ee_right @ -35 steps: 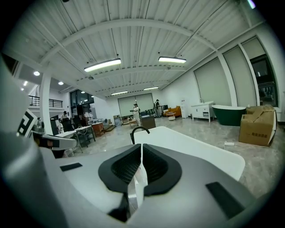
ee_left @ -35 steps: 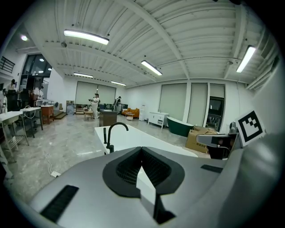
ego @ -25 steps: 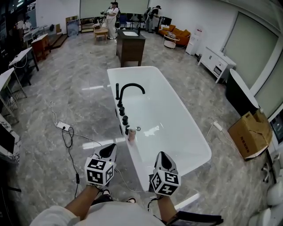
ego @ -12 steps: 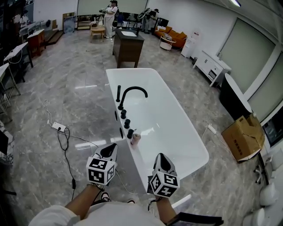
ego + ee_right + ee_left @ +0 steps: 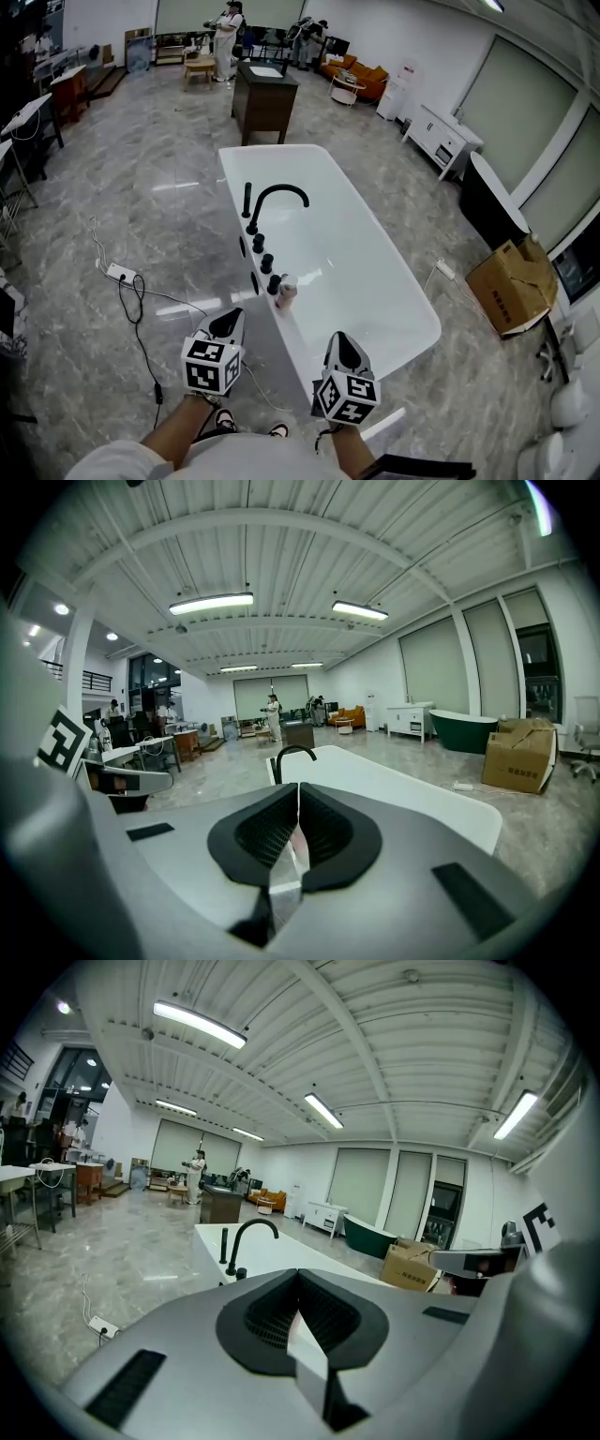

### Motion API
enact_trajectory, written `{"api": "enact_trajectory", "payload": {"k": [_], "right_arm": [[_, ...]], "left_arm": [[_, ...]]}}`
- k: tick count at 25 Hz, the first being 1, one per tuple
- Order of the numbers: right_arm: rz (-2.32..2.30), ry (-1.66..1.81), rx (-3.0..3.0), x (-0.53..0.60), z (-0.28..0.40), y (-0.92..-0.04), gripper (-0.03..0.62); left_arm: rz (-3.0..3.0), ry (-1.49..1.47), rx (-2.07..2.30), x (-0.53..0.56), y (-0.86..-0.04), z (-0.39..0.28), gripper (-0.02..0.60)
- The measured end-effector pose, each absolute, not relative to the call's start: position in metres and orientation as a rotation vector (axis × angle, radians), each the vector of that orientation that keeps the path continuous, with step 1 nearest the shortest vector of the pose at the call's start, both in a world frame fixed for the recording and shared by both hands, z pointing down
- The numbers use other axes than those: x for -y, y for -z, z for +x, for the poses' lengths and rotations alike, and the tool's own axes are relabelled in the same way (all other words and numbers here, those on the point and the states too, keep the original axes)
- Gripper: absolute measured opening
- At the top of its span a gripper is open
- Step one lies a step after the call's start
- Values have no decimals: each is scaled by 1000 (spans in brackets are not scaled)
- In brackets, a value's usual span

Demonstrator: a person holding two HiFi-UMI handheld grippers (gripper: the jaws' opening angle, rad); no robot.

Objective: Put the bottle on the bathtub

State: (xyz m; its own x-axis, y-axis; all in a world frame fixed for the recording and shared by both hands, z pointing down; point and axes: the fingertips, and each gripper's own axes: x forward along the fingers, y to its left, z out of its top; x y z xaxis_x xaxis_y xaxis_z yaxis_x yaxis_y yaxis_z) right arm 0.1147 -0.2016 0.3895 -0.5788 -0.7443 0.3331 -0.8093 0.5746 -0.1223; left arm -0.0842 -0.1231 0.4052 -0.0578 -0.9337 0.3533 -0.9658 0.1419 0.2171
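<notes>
A small pinkish bottle (image 5: 286,290) stands upright on the left rim of the white bathtub (image 5: 375,281), just in front of the row of black knobs (image 5: 262,255) and the arched black faucet (image 5: 274,197). Both grippers hang short of the tub's near end, apart from the bottle. My left gripper (image 5: 228,321) is over the floor to the left of the tub, shut and holding nothing. My right gripper (image 5: 339,339) is by the tub's near rim, also shut and holding nothing. In both gripper views the jaws meet, and the bottle does not show there; the faucet (image 5: 249,1234) (image 5: 289,754) does.
A power strip (image 5: 123,275) with a black cable (image 5: 141,328) lies on the marble floor to the left of the tub. A cardboard box (image 5: 511,281) stands at the right and a dark wooden vanity (image 5: 262,98) beyond the tub. People stand at the far end of the room.
The head view has shifted slightly. The bottle stays on the rim, and both grippers stay shut, the right one a little lower in the picture.
</notes>
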Motion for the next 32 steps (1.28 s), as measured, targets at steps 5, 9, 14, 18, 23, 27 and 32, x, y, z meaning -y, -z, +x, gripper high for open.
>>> {"api": "enact_trajectory", "payload": {"k": [5,9,14,18,23,27,32], "right_arm": [[1289,-409,2574,200,124,-385,29],[1253,-354,2579,198,125,-381,26],[1252,-350,2581,202,130,-381,26],[1249,-361,2582,204,134,-383,26],[1238,-351,2574,207,132,-385,26],[1226,-336,2574,209,131,-386,26],[1222,-337,2570,210,129,-387,26]], "left_arm": [[1827,-112,2006,123,-406,-69,17],[1829,-124,2001,124,-407,-61,17],[1827,-134,2008,126,-407,-54,17],[1819,-140,2007,126,-407,-50,16],[1808,-144,2009,128,-409,-50,17],[1803,-143,2013,129,-410,-49,17],[1796,-144,2016,130,-411,-52,17]]}}
